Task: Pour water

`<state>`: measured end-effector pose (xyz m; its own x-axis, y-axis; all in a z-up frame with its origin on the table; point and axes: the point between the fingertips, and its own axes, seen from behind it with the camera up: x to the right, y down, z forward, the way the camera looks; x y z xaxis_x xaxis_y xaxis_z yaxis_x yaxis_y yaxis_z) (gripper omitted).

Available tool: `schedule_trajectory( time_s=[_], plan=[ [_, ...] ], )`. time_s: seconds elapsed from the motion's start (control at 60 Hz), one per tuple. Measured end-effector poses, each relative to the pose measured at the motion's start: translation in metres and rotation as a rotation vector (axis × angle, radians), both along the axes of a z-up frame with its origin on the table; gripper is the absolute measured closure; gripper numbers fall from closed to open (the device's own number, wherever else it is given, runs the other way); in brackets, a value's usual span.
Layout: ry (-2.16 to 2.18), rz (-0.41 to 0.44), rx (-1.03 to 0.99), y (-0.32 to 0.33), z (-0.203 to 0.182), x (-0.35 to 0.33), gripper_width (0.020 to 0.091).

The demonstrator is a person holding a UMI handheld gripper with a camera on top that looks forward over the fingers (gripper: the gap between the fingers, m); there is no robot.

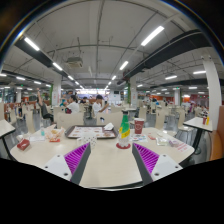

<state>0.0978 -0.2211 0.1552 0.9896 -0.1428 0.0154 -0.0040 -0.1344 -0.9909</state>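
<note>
Hovering above white table (105, 165), gripper (112, 156) spread wide, holding nothing. Green plastic bottle (125, 128) upright near table's far edge, beyond fingers; dark red cup (139, 126) just beside it.

The green bottle (124, 128) and the cup (139, 127) beside it are too small to show any contents; the people (85, 104) seated beyond are indistinct.

White table (105, 160) beneath and ahead of fingers. Tray (85, 132) beyond, left of centre. Tissue box (55, 134) further left. Further tables and chairs (150, 112) well beyond. Ceiling strip lights (152, 35) overhead.
</note>
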Motion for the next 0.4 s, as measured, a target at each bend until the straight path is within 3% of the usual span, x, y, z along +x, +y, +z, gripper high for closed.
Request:
schedule_trajectory(
  time_s=[0.267, 0.4],
  plan=[
    [-0.055, 0.058, 0.0, -0.048, -0.004, -0.044, 0.0251],
    [-0.094, 0.031, 0.001, -0.045, -0.012, -0.039, 0.0254]
  ],
)
